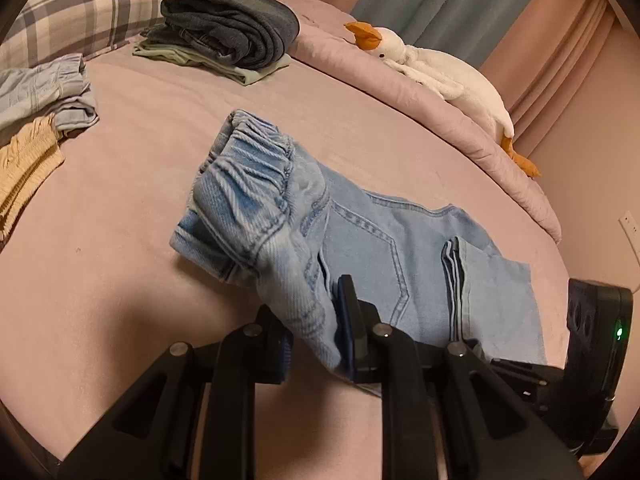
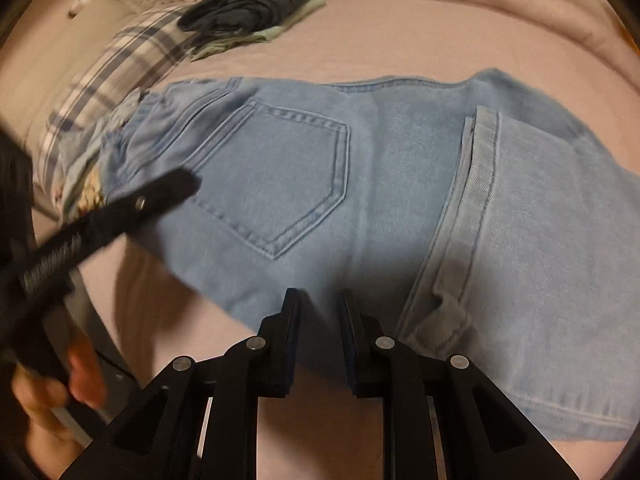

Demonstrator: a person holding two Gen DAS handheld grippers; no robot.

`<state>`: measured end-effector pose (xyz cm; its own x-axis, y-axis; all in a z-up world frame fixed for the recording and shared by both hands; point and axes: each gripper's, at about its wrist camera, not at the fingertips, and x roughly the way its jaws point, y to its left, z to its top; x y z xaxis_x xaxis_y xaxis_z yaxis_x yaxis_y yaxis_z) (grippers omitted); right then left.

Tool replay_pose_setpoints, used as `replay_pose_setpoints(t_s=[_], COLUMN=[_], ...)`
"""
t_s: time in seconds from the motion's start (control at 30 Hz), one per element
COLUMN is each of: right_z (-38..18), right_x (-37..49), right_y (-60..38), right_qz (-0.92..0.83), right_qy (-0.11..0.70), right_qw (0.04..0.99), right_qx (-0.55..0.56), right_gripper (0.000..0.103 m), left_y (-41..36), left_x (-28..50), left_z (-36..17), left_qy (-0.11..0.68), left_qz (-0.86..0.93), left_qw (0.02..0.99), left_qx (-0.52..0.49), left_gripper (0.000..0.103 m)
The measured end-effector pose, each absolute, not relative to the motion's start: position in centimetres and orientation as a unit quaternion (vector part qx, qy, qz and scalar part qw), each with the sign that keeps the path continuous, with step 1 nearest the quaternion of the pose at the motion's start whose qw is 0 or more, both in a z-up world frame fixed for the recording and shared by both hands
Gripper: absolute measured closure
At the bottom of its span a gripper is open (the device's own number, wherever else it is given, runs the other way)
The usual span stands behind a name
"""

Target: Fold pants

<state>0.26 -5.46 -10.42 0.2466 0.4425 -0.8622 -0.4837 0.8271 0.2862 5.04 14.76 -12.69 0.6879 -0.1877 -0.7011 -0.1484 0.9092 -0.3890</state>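
Note:
Light blue jeans (image 1: 384, 248) lie partly folded on the pink bed, back pocket up, leg hems laid across them. My left gripper (image 1: 310, 312) is shut on the jeans' waistband end and lifts it, so the elastic waist (image 1: 248, 168) curls up and over. In the right wrist view the jeans (image 2: 360, 184) fill the middle, with the pocket (image 2: 280, 176) facing up. My right gripper (image 2: 320, 304) sits over the jeans' near edge with a narrow gap between its fingers and denim between them; the grip is unclear. The left gripper also shows in the right wrist view (image 2: 120, 208), at the left.
A stack of folded dark jeans (image 1: 228, 28) lies at the back of the bed (image 1: 120, 240) by a plaid pillow (image 1: 80, 12). Pale blue (image 1: 44, 92) and yellow (image 1: 28, 160) garments lie at the left. A plush goose (image 1: 440, 72) lies on the rolled duvet at the right.

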Motion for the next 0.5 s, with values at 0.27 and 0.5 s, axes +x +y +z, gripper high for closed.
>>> replay_pose_setpoints(t_s=[0.27, 0.5], right_z=[-10.4, -11.7], right_x=[2.3, 3.2], right_y=[-11.7, -21.2], right_qz=[0.32, 0.265], right_qy=[0.539, 0.476], right_qw=[0.759, 0.748], right_qx=[0.178, 0.379], right_gripper=[0.077, 0.055], left_y=[12.5, 5.4], left_x=[5.0, 5.7], left_z=[-8.8, -5.9], left_qy=[0.363, 0.328], left_qz=[-0.047, -0.112], left_qw=[0.915, 0.934], left_qx=[-0.172, -0.082], left_gripper=[0.084, 0.084])
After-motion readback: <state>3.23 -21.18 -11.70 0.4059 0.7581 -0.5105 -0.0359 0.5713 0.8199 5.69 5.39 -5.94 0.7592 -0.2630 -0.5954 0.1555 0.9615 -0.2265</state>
